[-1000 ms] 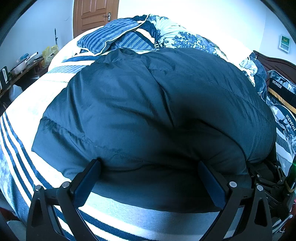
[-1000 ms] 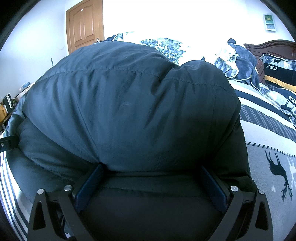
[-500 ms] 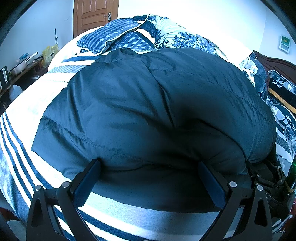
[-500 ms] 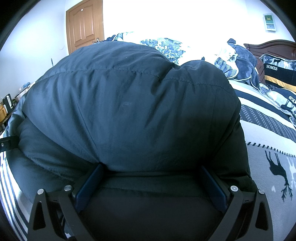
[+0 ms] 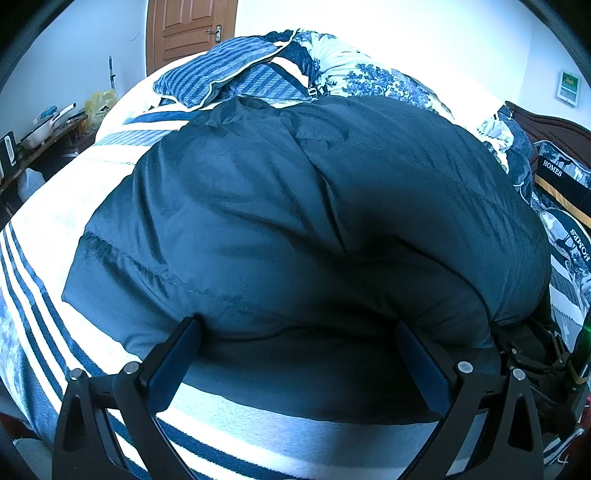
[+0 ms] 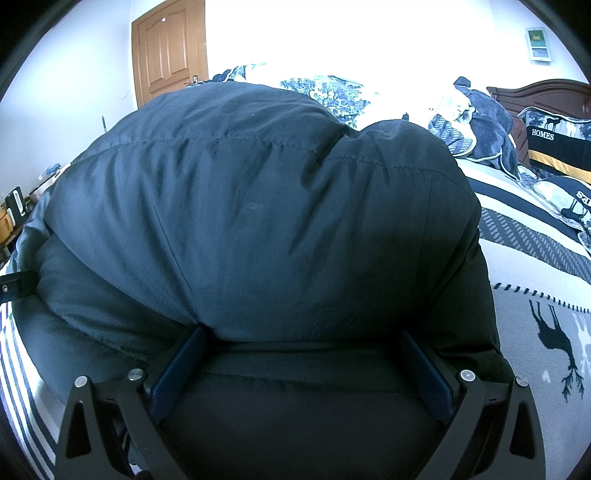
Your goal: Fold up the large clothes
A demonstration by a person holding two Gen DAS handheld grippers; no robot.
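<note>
A big dark teal padded jacket (image 5: 314,221) lies folded in a puffy heap on the striped bed; the right wrist view shows the same jacket (image 6: 251,214) filling most of the frame. My left gripper (image 5: 295,343) stands open at the heap's near edge, fingers wide apart, the top layer bulging over their tips. My right gripper (image 6: 299,350) is open too, its tips hidden under the jacket's upper fold, with dark cloth lying between its fingers. A part of the left gripper (image 6: 14,288) shows at the left edge.
Striped bedspread (image 5: 44,236) runs under the jacket. Blue patterned pillows and a quilt (image 5: 258,70) are piled at the far end, by a wooden door (image 5: 188,26). A dark headboard with "HOMES" cushions (image 6: 554,140) stands on the right. A cluttered side table (image 5: 40,129) stands left.
</note>
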